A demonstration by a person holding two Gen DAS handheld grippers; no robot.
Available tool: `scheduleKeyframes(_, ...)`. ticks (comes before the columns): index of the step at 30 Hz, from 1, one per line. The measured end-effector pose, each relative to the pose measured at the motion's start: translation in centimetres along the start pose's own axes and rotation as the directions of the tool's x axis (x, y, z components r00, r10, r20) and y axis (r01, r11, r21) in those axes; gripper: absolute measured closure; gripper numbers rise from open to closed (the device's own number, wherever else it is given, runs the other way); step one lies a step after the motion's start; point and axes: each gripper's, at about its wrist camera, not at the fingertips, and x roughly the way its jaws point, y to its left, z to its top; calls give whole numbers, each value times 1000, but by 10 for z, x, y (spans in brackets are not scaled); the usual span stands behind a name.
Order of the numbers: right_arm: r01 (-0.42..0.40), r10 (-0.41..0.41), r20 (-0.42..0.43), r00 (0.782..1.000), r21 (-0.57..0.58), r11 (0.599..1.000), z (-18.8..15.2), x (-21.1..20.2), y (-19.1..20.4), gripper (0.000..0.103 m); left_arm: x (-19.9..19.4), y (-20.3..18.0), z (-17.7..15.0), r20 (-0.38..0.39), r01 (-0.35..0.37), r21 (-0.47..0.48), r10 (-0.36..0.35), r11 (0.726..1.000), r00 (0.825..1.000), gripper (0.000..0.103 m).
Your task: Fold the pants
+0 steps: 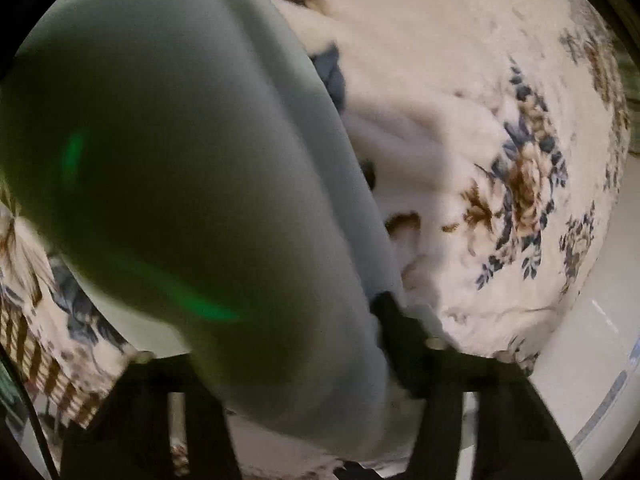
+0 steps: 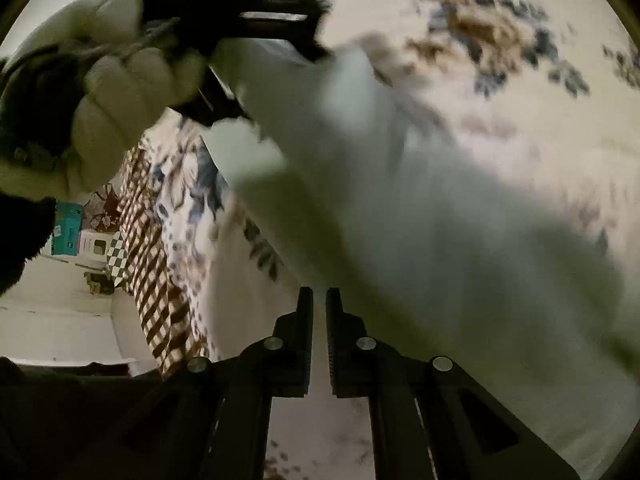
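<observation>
Plainly, left gripper (image 2: 280, 36) fingers clamped on pale pants (image 2: 400, 200).

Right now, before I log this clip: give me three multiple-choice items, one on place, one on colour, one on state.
1. What grips the pants? A left tongs B a bare hand C nothing
2. Blanket flowers? A red B blue and brown C yellow
3. Right tongs' fingers? A spread wide B close together C out of view
Answers: A, the pants stretch from the left tongs; B, those colours show on the blanket; B, only a narrow gap separates them.
</observation>
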Motion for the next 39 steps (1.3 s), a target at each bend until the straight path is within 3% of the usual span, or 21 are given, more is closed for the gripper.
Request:
scheduleKeyframes(2,-63,63,-1,998,64,996,3,-8,-9,95,-3,9,-6,10,19,10,-19,1000,1000,60)
scheduleKeyframes(4,-142,133,65,989,159,977,11,-31,-25,94,-2,20,-8,-1,44,-5,-44,999,999,60)
scheduleKeyframes(5,-179,162,102,982,191,965,15,-40,-32,89,-1,24,-8,-5,51,-9,-51,999,999,60)
scheduleKeyframes(8,-285,218,240,946,293,912,40,-76,-59,60,2,36,-10,-10,72,-20,-72,997,997,60)
scheduleKeyframes(10,-321,246,251,936,324,890,62,-79,-71,53,3,39,-11,-7,84,-12,-84,996,996,60)
scheduleKeyframes(13,-336,303,149,941,349,875,103,-50,-84,52,1,39,-14,7,98,14,-98,995,995,60)
scheduleKeyframes(14,-363,353,96,931,374,854,115,-31,-89,52,0,40,-14,11,103,20,-103,994,995,60)
scheduleKeyframes(16,-422,461,8,888,417,805,127,0,-89,52,1,42,-17,16,120,27,-120,992,993,60)
scheduleKeyframes(17,-427,483,-35,875,414,804,130,11,-85,52,1,44,-18,20,125,30,-126,992,992,60)
scheduleKeyframes(19,-401,483,-130,866,396,826,132,29,-73,52,2,49,-20,22,136,36,-136,990,990,60)
scheduleKeyframes(25,-424,487,-342,804,246,872,111,54,-21,52,4,75,-15,-8,243,-49,-244,969,970,57)
scheduleKeyframes(28,-369,423,-375,825,210,905,107,63,-12,52,4,87,-6,7,260,-112,-261,959,965,57)
scheduleKeyframes(30,-332,402,-309,862,256,908,114,63,-24,52,4,94,-2,21,266,-140,-266,954,964,58)
scheduleKeyframes(32,-333,420,-225,879,338,880,121,62,-42,52,3,96,0,31,263,-134,-262,955,965,62)
scheduleKeyframes(34,-355,447,-166,879,397,846,126,64,-52,52,2,94,-1,41,255,-111,-252,960,967,63)
scheduleKeyframes(39,-401,526,-116,843,516,757,132,99,-58,53,0,97,1,42,271,-115,-268,956,962,63)
